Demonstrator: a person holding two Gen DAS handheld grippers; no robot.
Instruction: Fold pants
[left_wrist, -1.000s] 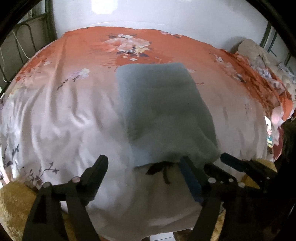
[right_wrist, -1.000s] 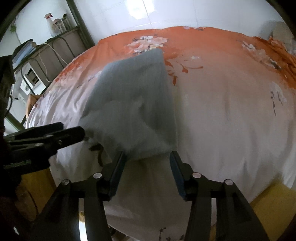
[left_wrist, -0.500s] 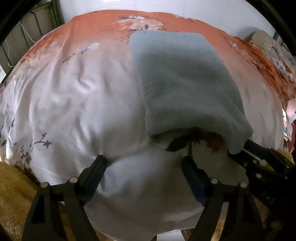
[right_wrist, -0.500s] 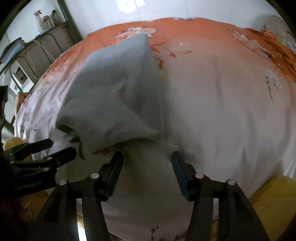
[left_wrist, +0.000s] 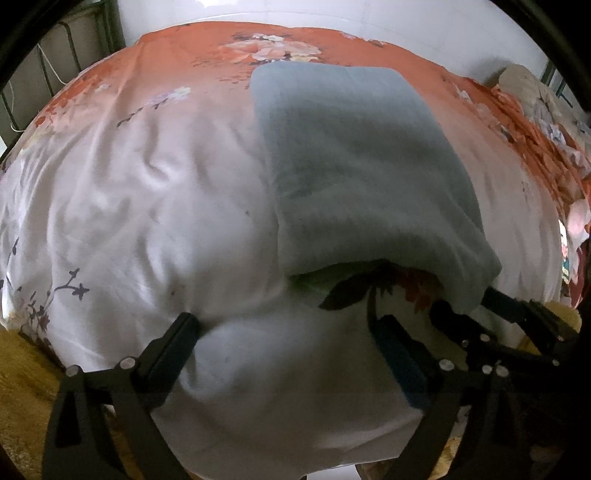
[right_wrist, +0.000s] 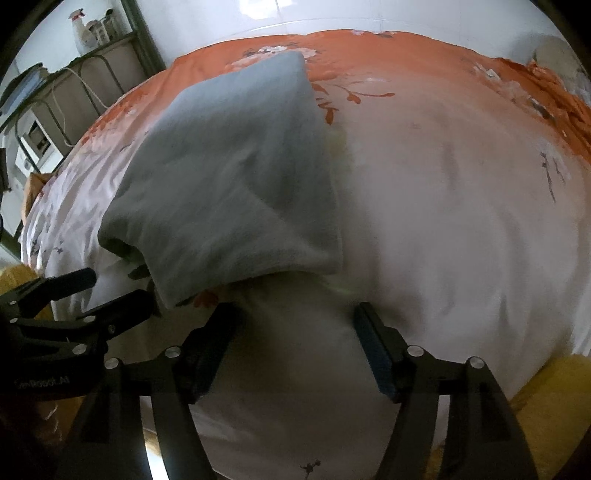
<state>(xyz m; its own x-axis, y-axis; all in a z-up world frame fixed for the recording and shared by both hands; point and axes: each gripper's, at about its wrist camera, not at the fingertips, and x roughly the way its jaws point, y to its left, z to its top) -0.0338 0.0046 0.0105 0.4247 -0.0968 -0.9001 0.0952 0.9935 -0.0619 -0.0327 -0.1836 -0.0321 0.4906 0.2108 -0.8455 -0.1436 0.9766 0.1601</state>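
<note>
Grey-blue folded pants (left_wrist: 362, 170) lie flat on the floral bed sheet (left_wrist: 129, 221), running from the far middle toward me. Their near edge lifts slightly over the sheet. My left gripper (left_wrist: 284, 326) rests on the sheet just short of that edge; its jaws are opening, with only sheet between them. The right gripper (left_wrist: 476, 314) shows at the pants' near right corner. In the right wrist view the pants (right_wrist: 229, 177) end just beyond my right gripper (right_wrist: 295, 314), whose jaws are opening over bare sheet. The left gripper (right_wrist: 110, 288) is beside the pants' near left corner.
The bed sheet (right_wrist: 461, 221) is white near me and orange toward the white tiled wall. A heap of crumpled bedding (left_wrist: 535, 103) lies at the far right. A metal shelf with bottles (right_wrist: 92, 44) stands left of the bed. A yellow surface (right_wrist: 554, 398) shows below the bed's edge.
Both grippers have sunk toward the bed, and both pairs of jaws have widened. The pants' near edge, earlier at the fingertips, now lies on the sheet beyond them.
</note>
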